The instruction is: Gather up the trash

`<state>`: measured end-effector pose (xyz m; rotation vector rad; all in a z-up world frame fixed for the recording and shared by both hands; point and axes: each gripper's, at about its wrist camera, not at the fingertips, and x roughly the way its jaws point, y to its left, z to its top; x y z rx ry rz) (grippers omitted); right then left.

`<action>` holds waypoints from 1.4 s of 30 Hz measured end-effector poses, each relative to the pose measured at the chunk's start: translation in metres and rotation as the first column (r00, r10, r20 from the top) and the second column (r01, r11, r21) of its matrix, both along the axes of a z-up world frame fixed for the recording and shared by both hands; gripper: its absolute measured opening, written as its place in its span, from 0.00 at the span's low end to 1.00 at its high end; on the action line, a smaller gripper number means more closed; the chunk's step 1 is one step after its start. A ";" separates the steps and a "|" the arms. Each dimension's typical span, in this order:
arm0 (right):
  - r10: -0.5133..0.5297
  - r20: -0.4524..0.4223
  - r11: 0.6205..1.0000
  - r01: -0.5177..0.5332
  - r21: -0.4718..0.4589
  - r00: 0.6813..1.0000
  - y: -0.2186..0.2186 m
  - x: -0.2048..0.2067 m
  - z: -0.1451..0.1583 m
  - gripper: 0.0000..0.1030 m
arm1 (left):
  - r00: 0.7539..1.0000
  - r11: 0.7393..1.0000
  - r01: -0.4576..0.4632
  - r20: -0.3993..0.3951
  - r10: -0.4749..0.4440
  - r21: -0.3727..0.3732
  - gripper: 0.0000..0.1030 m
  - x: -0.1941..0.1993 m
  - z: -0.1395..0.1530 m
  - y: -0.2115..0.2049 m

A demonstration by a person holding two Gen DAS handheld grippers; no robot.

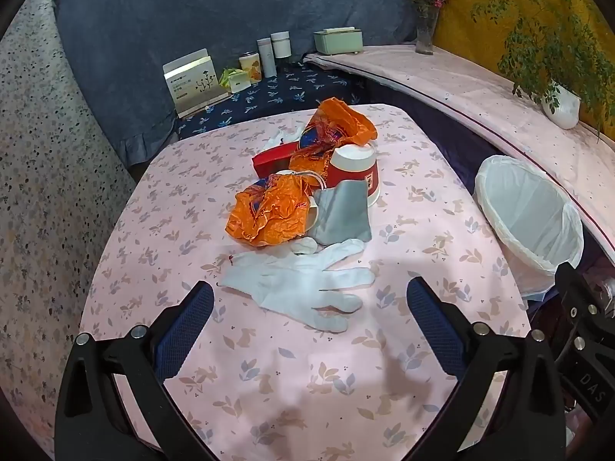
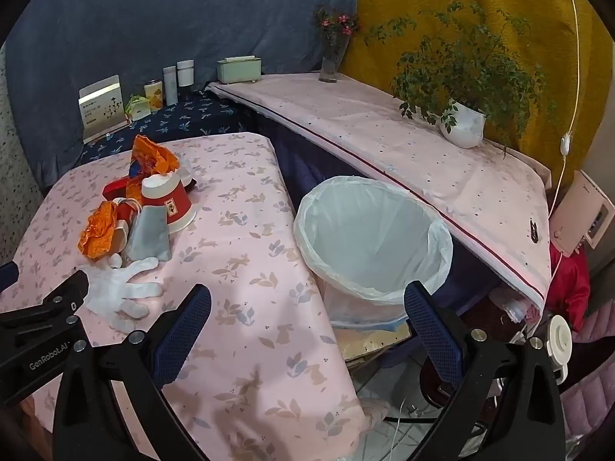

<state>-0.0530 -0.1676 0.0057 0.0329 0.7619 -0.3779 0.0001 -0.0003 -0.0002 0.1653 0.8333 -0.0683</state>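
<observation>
Both tongs stand wide open and hold nothing. The left tongs (image 1: 309, 320) tilt down over the pink-clothed table (image 1: 269, 384), their blue pads either side of a white glove (image 1: 296, 286) lying flat, not touching it. Beyond the glove sits a heap of orange wrappers (image 1: 269, 215), a grey pouch (image 1: 342, 211) and an overturned red paper cup (image 1: 355, 173). The right tongs (image 2: 307, 322) angle down at the table's edge, towards the white-lined bin (image 2: 373, 246) just beside it.
</observation>
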 end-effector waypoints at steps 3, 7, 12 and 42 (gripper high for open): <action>0.001 0.004 1.000 -0.001 -0.001 1.000 0.001 0.000 0.000 0.94 | 1.000 1.000 0.002 0.000 -0.002 -0.005 0.93 0.000 0.000 0.000; 0.002 0.006 1.000 -0.002 -0.002 1.000 0.002 0.000 0.000 0.94 | 1.000 1.000 0.000 0.009 0.000 -0.008 0.93 -0.001 0.003 -0.003; 0.005 0.003 1.000 -0.005 -0.005 1.000 -0.002 -0.001 0.000 0.94 | 1.000 1.000 0.003 0.004 -0.003 -0.017 0.93 0.001 -0.001 -0.004; 0.008 0.013 1.000 -0.007 -0.024 1.000 0.006 0.005 0.001 0.94 | 1.000 0.999 0.022 0.012 -0.022 -0.034 0.93 -0.001 0.000 -0.003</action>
